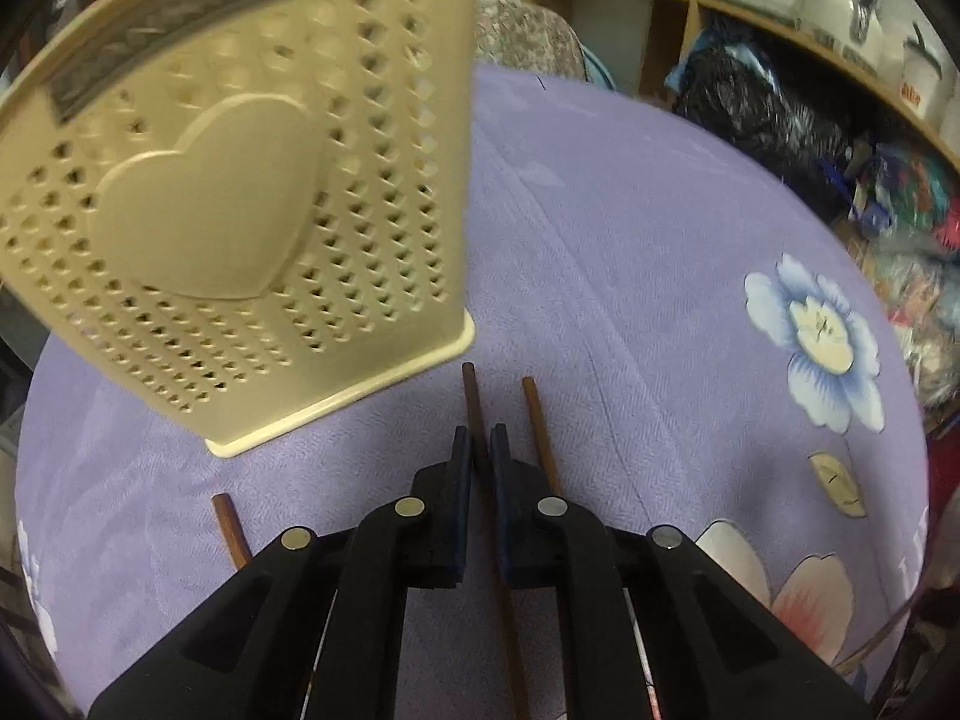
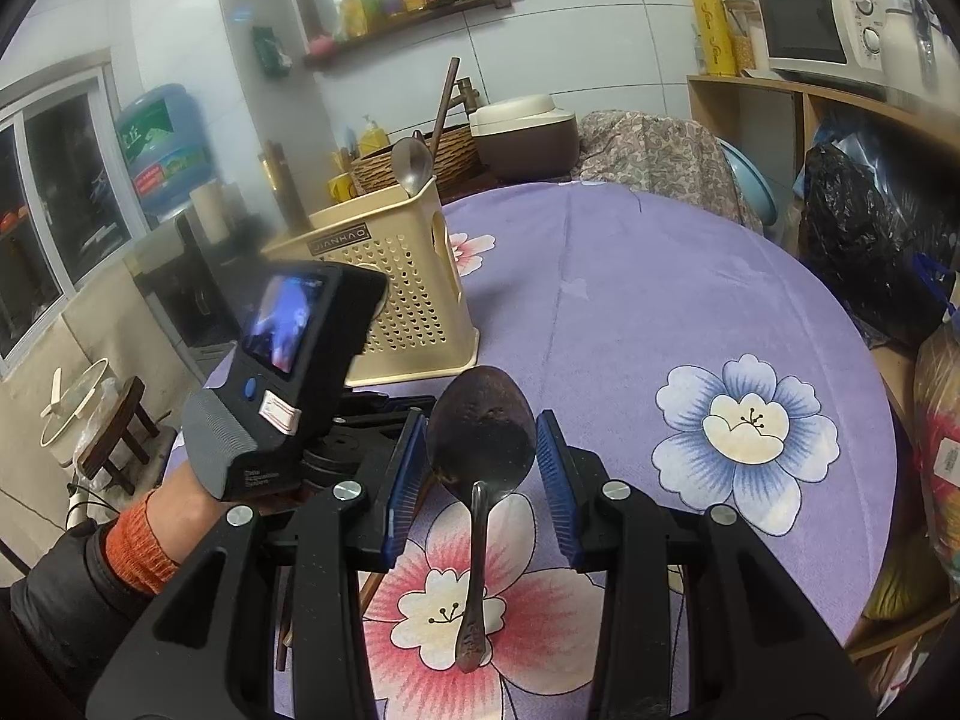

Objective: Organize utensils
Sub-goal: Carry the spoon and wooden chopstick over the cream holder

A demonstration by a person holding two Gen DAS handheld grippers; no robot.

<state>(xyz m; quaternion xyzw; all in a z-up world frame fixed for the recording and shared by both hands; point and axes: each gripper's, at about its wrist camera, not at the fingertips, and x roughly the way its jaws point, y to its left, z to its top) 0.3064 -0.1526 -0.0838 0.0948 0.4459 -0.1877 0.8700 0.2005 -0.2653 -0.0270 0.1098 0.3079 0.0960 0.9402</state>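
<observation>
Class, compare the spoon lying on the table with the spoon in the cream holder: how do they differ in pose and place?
The table spoon lies flat on the purple cloth between the open pads of the right claw; the holder spoon stands upright, bowl up, in the cream holder. The table spoon shows its whole handle; the holder spoon's is hidden inside. Both are metal spoons.

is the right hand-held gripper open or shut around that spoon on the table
Open. The right hand-held gripper has its blue pads either side of the spoon bowl with gaps showing; the spoon lies on the tablecloth.
</observation>
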